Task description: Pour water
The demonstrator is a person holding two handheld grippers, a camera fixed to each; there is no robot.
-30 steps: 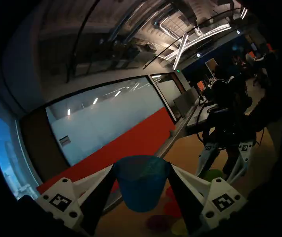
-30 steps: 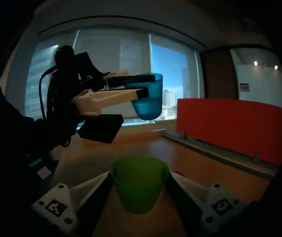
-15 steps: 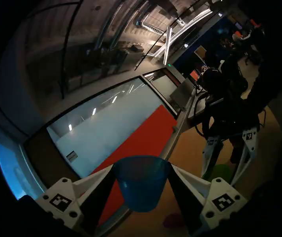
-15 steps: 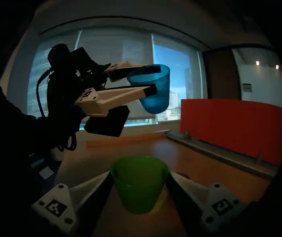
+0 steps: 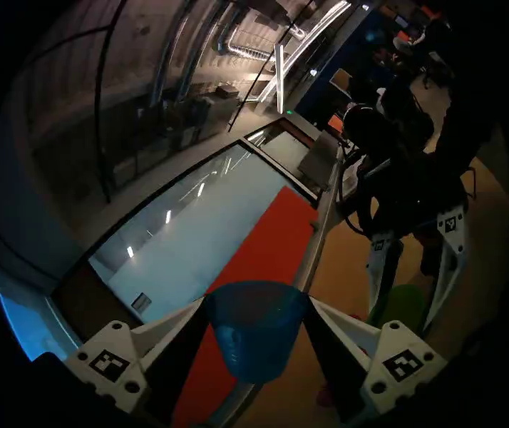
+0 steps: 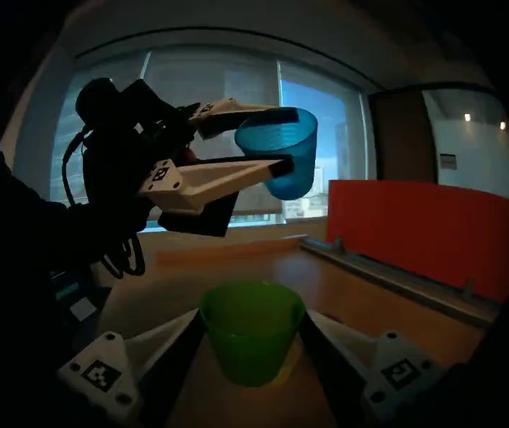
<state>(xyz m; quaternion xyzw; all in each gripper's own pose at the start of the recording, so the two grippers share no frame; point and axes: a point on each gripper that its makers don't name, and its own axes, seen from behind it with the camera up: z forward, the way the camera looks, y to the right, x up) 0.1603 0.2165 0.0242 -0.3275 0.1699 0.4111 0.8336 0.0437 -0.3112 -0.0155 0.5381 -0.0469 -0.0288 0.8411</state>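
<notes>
Where the left gripper view looks along its fingers, the left gripper (image 5: 256, 317) is clamped on the blue cup (image 5: 256, 346), held in the air. In the right gripper view, the right gripper (image 6: 252, 321) pinches the green cup (image 6: 252, 346) over the bench (image 6: 368, 292), with the blue cup raised beyond it.

Open air between blue cup (image 6: 277, 153) and green cup (image 6: 252, 328)

upper cup (image 6: 280, 160) between the left gripper (image 6: 283, 139) fingers, twelve o'clock above the lower cup (image 6: 252, 339), itself between the right gripper (image 6: 252, 322) fingers over the table (image 6: 383, 305); partition (image 6: 425, 228) at three o'clock, window (image 6: 204, 93) behind.
</notes>
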